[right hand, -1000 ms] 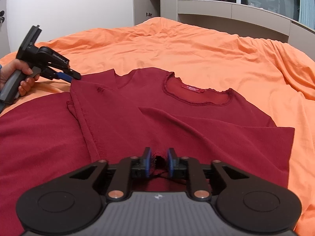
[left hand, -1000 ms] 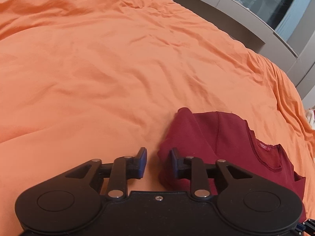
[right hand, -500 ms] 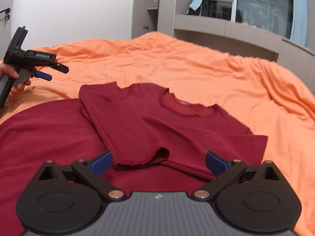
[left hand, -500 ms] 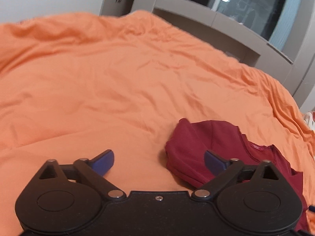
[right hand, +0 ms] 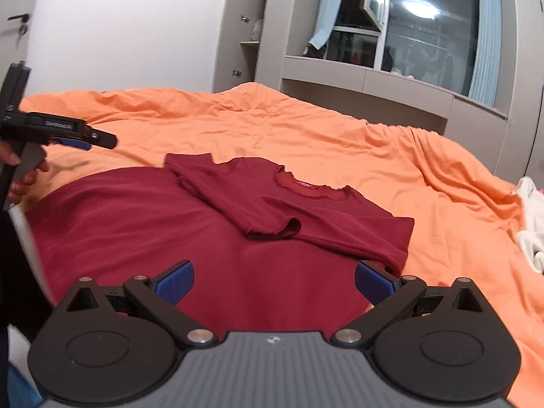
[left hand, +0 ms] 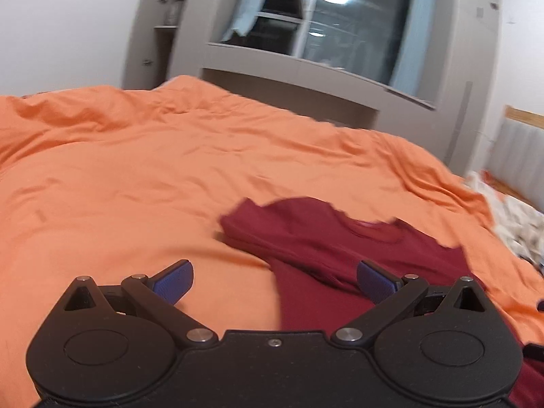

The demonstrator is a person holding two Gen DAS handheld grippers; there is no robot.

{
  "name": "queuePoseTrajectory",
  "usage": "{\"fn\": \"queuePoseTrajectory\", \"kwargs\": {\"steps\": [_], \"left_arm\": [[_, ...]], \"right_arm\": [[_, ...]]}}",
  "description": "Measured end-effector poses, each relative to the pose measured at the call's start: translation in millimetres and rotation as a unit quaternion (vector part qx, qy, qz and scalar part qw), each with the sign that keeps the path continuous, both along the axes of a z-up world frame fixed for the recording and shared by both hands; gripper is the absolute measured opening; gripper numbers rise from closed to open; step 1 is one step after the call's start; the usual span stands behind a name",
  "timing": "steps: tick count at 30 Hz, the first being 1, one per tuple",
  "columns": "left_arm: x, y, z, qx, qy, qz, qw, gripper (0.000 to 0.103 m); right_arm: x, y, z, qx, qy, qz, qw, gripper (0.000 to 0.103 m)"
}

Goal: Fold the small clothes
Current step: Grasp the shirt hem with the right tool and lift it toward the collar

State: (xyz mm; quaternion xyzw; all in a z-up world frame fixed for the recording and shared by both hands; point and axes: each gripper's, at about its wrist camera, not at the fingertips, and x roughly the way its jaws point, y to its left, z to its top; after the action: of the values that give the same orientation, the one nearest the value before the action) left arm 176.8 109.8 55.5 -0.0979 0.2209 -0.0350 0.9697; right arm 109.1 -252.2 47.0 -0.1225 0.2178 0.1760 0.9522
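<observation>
Left side of the shirt [right hand: 258, 204] is folded in. Your left gripper [left hand: 273, 280] and right gripper [right hand: 273, 280] are both wide, empty. Next: grab the right sleeve [right hand: 391, 238], fold inward.

Dark red knit T-shirt [right hand: 258, 200]: plain, no pattern. Wrinkled orange fabric bedcover [right hand: 306, 129]: plain. Black plastic right gripper [right hand: 273, 280]: blue fingers [right hand: 175, 284]. Pale blue window curtains [right hand: 486, 34]. Grey cabinets [right hand: 357, 78].

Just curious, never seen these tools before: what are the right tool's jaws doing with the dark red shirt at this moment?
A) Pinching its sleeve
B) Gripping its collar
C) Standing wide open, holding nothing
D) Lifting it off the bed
C: the right gripper stands wide open with nothing held, and the dark red shirt lies loose on the orange bedcover.
</observation>
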Motion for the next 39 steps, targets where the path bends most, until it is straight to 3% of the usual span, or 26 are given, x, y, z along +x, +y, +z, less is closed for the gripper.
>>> {"fn": "queuePoseTrajectory", "kwargs": {"steps": [6, 12, 18, 26, 29, 31, 33, 36, 39], "left_arm": [[-47.4, -34.3, -5.3, 0.051, -0.019, -0.057, 0.9969, 0.102], [-85.4, -55.3, -15.8, 0.080, -0.007, -0.101, 0.9916, 0.102], [-106.1, -66.3, -22.8, 0.108, 0.005, -0.121, 0.9868, 0.102], [-118.6, -71.9, -24.9, 0.110, 0.016, -0.139, 0.9840, 0.102], [-123.6, -76.5, -25.2, 0.116, 0.018, -0.150, 0.9818, 0.102], [-127.4, -80.8, -25.5, 0.122, 0.018, -0.157, 0.9798, 0.102], [-130.8, -86.2, -26.3, 0.132, 0.018, -0.167, 0.9770, 0.102], [-135.6, -97.0, -28.2, 0.154, 0.015, -0.183, 0.9710, 0.102], [-138.3, -110.3, -31.0, 0.158, 0.016, -0.201, 0.9668, 0.102]], "right_arm": [[-49.6, -6.7, 4.0, -0.032, -0.002, -0.016, 0.999, 0.103], [-81.4, -6.6, -3.5, -0.056, 0.020, -0.018, 0.998, 0.103], [-86.0, 12.4, -15.7, -0.124, 0.053, 0.012, 0.991, 0.103], [-79.3, 36.9, -35.7, -0.213, 0.048, 0.001, 0.976, 0.101], [-86.4, 41.7, -34.7, -0.220, 0.025, 0.018, 0.975, 0.079], [-88.9, 42.5, -31.6, -0.213, 0.010, 0.029, 0.977, 0.043], [-90.1, 43.4, -28.1, -0.208, -0.003, 0.037, 0.977, 0.027], [-88.6, 43.1, -21.6, -0.178, -0.013, 0.043, 0.983, 0.017], [-82.2, 40.4, -12.5, -0.141, -0.018, 0.037, 0.989, 0.014]]}}
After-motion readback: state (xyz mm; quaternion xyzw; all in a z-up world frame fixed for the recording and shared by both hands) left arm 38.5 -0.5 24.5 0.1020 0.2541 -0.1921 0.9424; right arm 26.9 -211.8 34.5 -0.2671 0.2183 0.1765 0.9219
